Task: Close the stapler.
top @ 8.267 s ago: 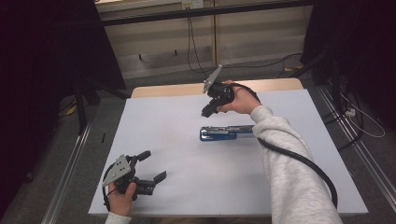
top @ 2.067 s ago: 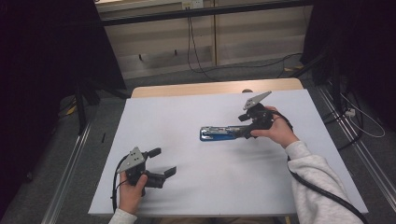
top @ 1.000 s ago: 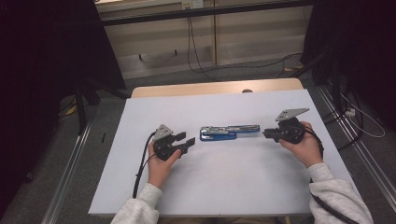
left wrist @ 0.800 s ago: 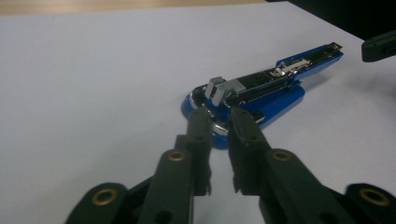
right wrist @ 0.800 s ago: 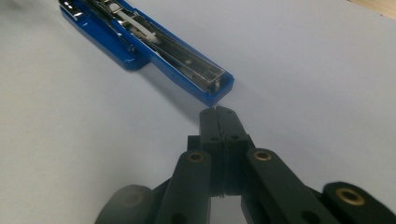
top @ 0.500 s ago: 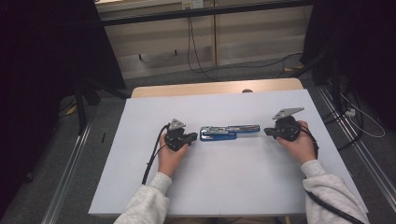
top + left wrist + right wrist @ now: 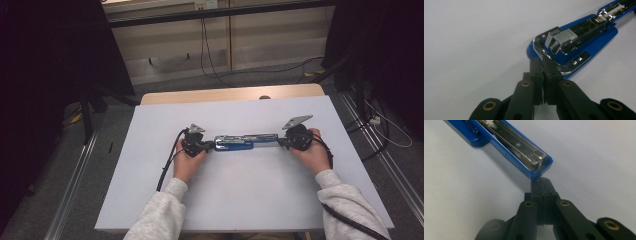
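1. The blue stapler (image 7: 245, 142) lies opened out flat on the white table (image 7: 240, 200), stretched lengthwise between my two grippers, about midway across the sheet and a little toward its far edge.
2. Nearest to me, my sleeves and hands come up on either side of the stapler, one hand at each of its ends.
3. My left gripper (image 7: 206, 146) sits at the stapler's left end. In the left gripper view its fingers (image 7: 550, 71) are pressed together with nothing pinched between them, and their tips (image 7: 541, 63) rest against the chrome rim of the stapler's base (image 7: 574, 50), just below the raised metal block there.
4. My right gripper (image 7: 284, 142) sits at the stapler's right end. In the right gripper view its fingers (image 7: 541, 192) are likewise pressed together, holding nothing, and their tips meet the blue corner of the open staple channel (image 7: 524, 152).
5. Both grippers point inward at the stapler, facing each other along its length, each wearing its grey three-cornered plate on top.
6. Beyond the stapler, the white sheet ends at a wooden table edge (image 7: 225, 95), and behind that cables (image 7: 260, 70) trail over the grey floor.
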Motion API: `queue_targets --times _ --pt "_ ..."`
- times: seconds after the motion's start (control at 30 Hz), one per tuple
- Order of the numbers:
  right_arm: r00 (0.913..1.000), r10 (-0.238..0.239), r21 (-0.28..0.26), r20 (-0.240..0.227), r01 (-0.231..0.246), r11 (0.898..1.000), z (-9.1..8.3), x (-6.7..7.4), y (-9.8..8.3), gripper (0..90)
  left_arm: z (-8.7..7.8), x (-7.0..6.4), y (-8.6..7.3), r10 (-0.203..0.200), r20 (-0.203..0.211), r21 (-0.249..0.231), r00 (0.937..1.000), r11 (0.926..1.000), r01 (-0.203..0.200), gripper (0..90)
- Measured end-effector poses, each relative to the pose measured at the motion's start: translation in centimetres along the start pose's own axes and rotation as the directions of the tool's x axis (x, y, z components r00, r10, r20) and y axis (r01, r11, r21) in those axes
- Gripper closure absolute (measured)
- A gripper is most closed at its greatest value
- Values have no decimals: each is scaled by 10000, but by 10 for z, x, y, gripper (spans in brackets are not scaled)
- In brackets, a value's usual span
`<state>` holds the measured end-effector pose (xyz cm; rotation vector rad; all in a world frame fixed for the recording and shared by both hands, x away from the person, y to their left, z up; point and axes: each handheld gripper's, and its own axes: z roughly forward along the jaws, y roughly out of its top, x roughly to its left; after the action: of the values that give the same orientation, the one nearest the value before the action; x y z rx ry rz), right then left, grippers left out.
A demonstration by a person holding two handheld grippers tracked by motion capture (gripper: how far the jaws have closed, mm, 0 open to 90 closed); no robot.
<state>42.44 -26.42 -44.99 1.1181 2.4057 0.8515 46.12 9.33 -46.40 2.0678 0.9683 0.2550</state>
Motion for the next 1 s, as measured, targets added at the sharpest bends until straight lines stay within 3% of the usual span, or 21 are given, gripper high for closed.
queue_targets --times 0.2,0.57,0.73,0.93,1.0 --pt "10000 35 -48 -42 -36 10000 -1 -1 0 900 -2 3 2 -57 295 -115 9995 9999 61 864" --pt "9998 221 -364 -29 -222 9991 -7 -1 3 900 1 2 1 -148 98 -3 9998 9999 148 862" --pt "9985 406 -1199 -362 -446 9918 -15 0 10 900 1 2 1 -234 3 1 9997 9997 234 865" --pt "9984 302 -1182 -477 -356 9923 -13 5 13 887 1 2 0 -246 -33 -25 9997 9997 246 862" --pt "9982 254 -1248 -540 -319 9917 -12 5 13 838 1 2 1 -244 -10 -10 9997 9997 244 850"
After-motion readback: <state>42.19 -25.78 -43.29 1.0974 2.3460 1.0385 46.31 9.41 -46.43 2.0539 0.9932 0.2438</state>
